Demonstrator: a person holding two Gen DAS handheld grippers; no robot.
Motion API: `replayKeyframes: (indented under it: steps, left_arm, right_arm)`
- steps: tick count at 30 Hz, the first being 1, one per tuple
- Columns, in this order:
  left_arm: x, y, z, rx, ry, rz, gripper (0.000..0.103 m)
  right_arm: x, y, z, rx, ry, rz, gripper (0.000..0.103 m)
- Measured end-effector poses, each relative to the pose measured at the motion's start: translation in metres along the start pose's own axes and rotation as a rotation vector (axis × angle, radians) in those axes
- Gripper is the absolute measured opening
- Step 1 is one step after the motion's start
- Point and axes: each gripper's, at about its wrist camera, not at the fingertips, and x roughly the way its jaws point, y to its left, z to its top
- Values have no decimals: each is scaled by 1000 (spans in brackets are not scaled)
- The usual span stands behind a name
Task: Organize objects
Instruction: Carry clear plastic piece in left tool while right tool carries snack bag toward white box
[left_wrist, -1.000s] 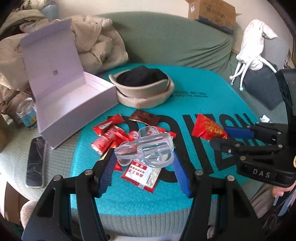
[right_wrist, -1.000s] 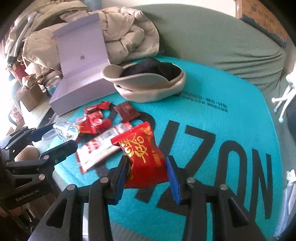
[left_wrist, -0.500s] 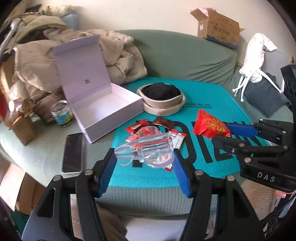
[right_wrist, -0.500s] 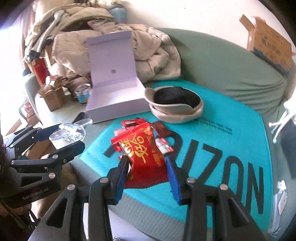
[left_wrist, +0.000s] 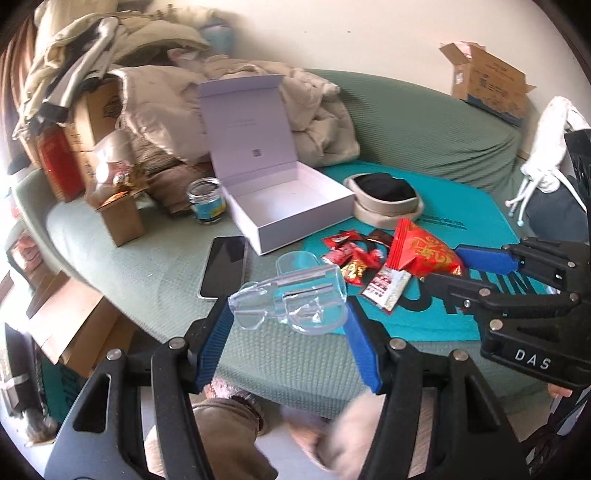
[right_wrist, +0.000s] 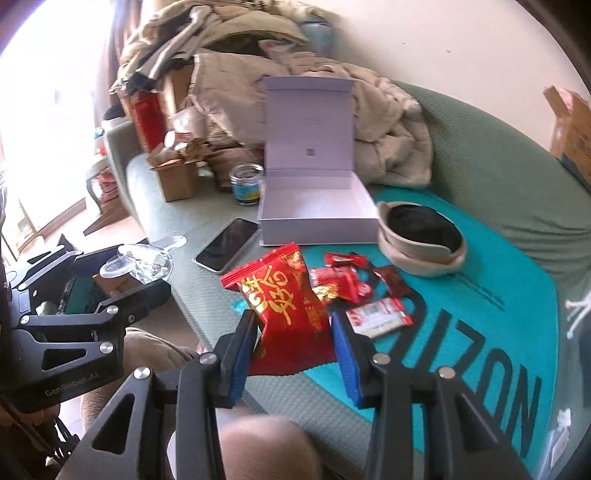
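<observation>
Your left tool (left_wrist: 288, 325) is clamped on a clear plastic holder (left_wrist: 291, 302), lifted off the bed's front edge; your right tool (right_wrist: 293, 343) pinches the lower part of a red snack bag (right_wrist: 284, 302), also in the air, above the near edge of the teal mat (right_wrist: 480, 295); both are narrowed only as far as their loads allow. Beyond them the white box (left_wrist: 295, 206) sits with its lid up and its tray bare, just beside a dark phone (left_wrist: 223, 266) and a glass jar (left_wrist: 207, 201); a scatter of red sachets (left_wrist: 347, 258) lies on the mat between the box and a beige cap (left_wrist: 388, 206). The box looks the likely destination, though that is a judgement. The risks from here: the clear holder is hard and slick, gripped across an uneven shape, so a wrist roll could let it twist out; the bag is soft and held low, so its top may flop and catch the box wall; two tools converging on one box could collide; a low approach could knock the upright lid or nudge the jar.
</observation>
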Motion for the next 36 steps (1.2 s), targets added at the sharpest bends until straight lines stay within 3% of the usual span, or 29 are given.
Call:
replayKeyframes:
  steps: [9,20,36]
  left_arm:
    - [21,-1,6,-7,29,23,59]
    - [93,2,32,14,83,3,59]
    - [177,42,87,29,130,7,59]
  right_arm:
    - [23,-6,10,-27,1,32,42]
    - [86,-27,34,-38,25,63,42]
    - [173,-41,97,-32,43,89,42]
